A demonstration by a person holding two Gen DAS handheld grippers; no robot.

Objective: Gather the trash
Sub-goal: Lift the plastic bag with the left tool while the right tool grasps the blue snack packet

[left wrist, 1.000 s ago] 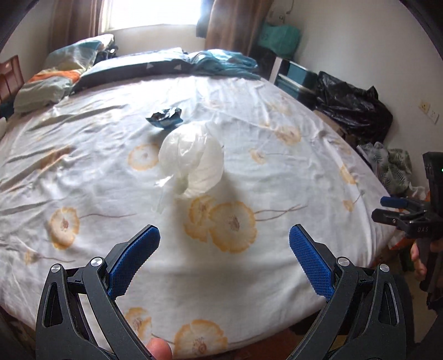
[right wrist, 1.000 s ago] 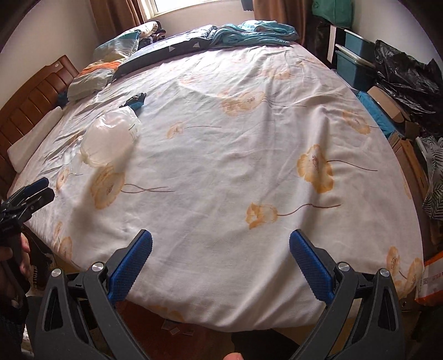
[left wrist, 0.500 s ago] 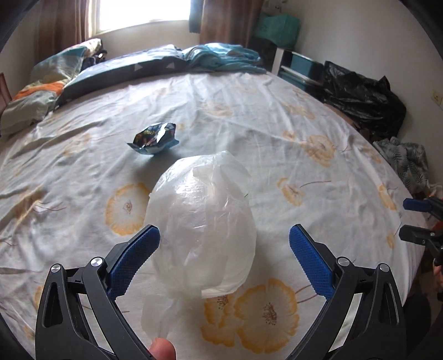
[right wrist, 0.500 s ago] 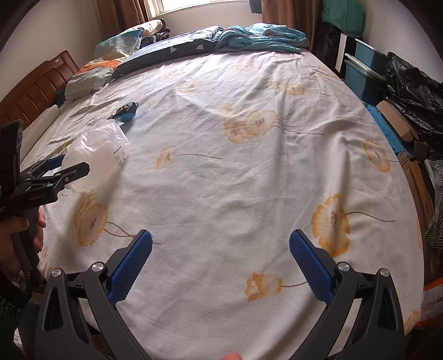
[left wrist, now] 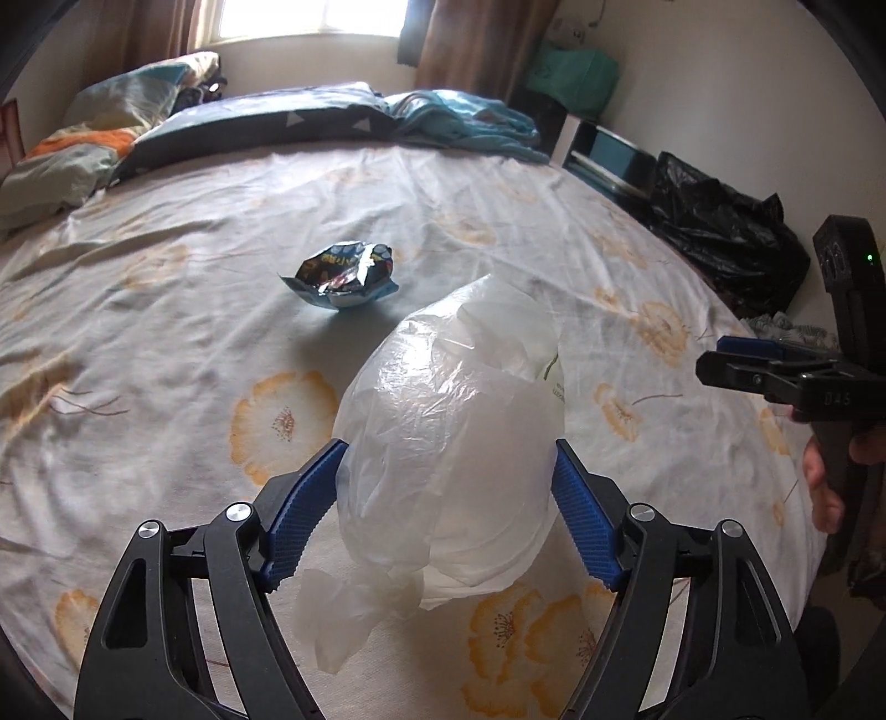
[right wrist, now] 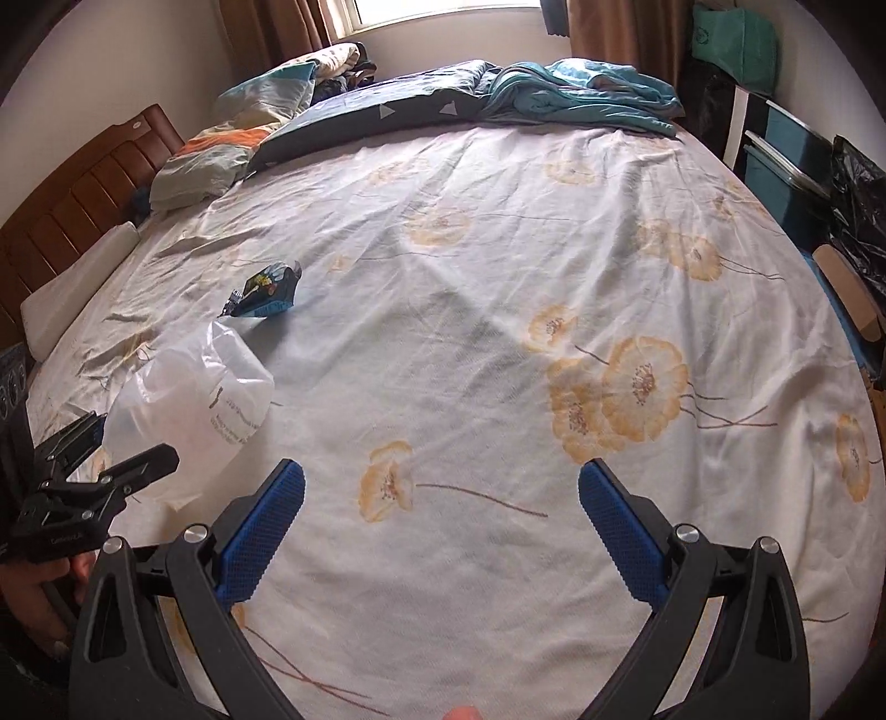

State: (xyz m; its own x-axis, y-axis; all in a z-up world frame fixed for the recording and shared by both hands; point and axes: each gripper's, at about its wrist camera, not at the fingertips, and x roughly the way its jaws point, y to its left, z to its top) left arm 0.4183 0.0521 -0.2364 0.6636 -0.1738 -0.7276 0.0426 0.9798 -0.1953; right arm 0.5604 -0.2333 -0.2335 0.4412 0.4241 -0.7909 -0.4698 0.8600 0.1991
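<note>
- Closing in since half a second ago, the left gripper [left wrist: 446,487] now has the white plastic bag [left wrist: 451,437] between its blue pads [left wrist: 302,512], which sit right at the bag's sides; whether they press it cannot be told.
- At far left of the right wrist view stands a brown headboard [right wrist: 66,205], with pillows [right wrist: 232,138] heaped in the upper left and a teal blanket [right wrist: 581,83] bunched at top centre under a bright window [right wrist: 443,5].
- A floral bedsheet [right wrist: 498,277], white with orange blooms, fills the middle of both views; a black refuse sack [left wrist: 731,243] slumps at the right edge of the left wrist view.
- The bag lies on the sheet at lower centre of the left wrist view, its knotted neck [left wrist: 360,603] pointing toward the camera.
- A crumpled blue snack wrapper [left wrist: 346,274] rests beyond it, upper left of centre, apart from the bag.
- The right gripper [right wrist: 443,529] hovers over bare sheet at lower centre of its own view, fingers spread wide and gripping nothing; in the left wrist view it reaches in from the right edge, level, held by a hand [left wrist: 830,487].
</note>
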